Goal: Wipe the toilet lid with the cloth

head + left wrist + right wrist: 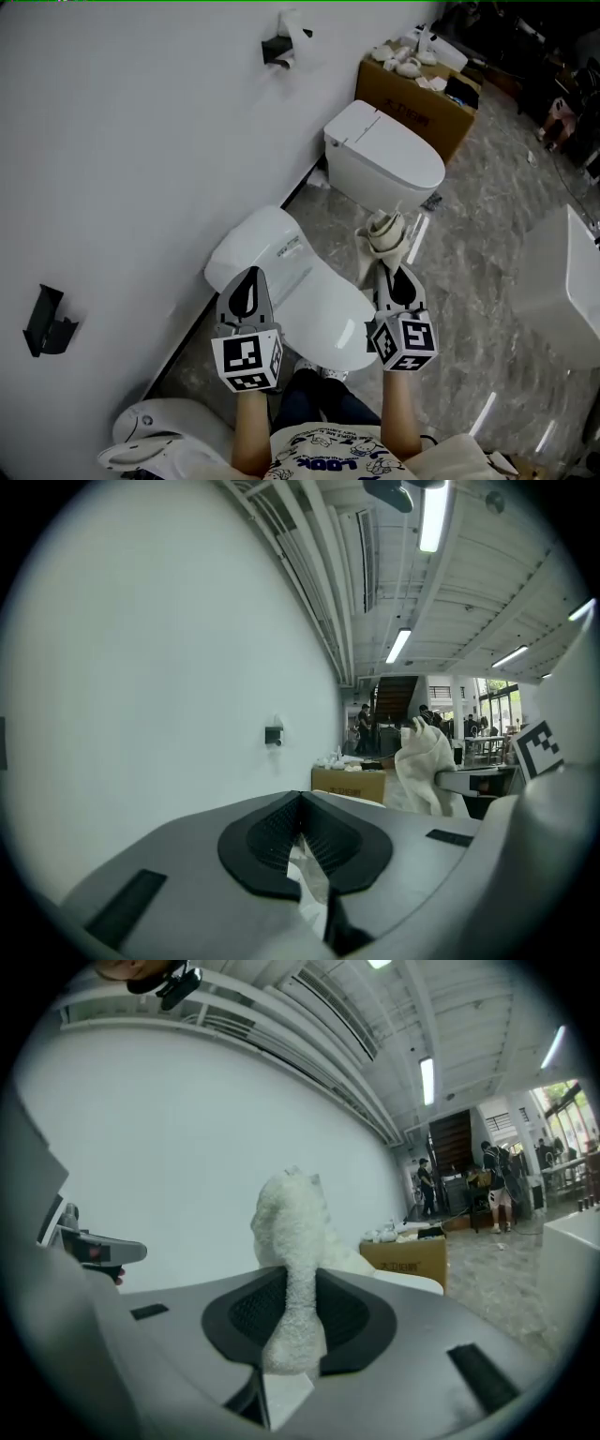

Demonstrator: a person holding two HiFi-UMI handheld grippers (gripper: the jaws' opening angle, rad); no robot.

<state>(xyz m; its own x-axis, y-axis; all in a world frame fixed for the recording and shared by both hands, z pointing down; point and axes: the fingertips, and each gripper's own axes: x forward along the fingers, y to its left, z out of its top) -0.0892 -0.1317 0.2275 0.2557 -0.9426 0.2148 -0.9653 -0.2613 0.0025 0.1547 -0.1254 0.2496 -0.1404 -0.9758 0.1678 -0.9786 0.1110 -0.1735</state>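
1. The right gripper [390, 274] had its jaws closed on the white cloth [385, 234]. In the right gripper view the cloth [291, 1241] was pinched between the dark pads [349, 1314] and bunched up past the tips.
2. The left gripper [247, 281] had its jaws drawn together with the pad tips meeting. Nothing was caught between them, and only a sliver of white showed through the gap lower down.
3. In the head view the toilet lid [305, 291] lay closed in the middle of the frame. The left gripper was over its 9 o'clock edge and the right gripper over its 3 o'clock edge.
4. The cloth sat off the lid at about 1 o'clock, over the floor [469, 281] between this toilet and a second toilet [384, 155]. It did not rest on the lid.
5. A cardboard box [422, 108] stood at 1 o'clock beyond the second toilet.
6. The white wall [122, 141] filled the 9 to 12 o'clock side.
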